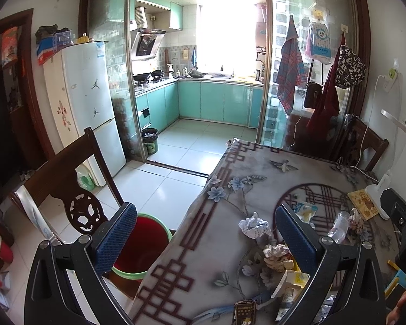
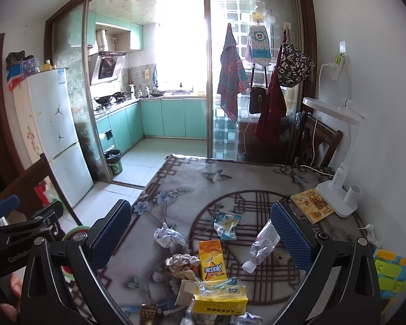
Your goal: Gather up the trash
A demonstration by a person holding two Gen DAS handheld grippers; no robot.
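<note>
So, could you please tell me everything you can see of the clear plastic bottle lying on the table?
The plastic bottle is clear, crumpled and seemingly empty, with a white cap and a pale printed label around its upper body. It lies on its side on the glass-topped table, cap end pointing toward the camera and to the left, over the round lattice pattern. It sits apart from the orange carton on its left. The right gripper is open above it, not touching it.

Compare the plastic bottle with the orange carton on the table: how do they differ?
The bottle is clear, crushed and white-capped; the carton is opaque orange, boxy and keeps its shape. The bottle lies slanted, its base behind the right gripper's finger; the carton sits mid-pile. Both lie flat on the table, ungripped.
</note>
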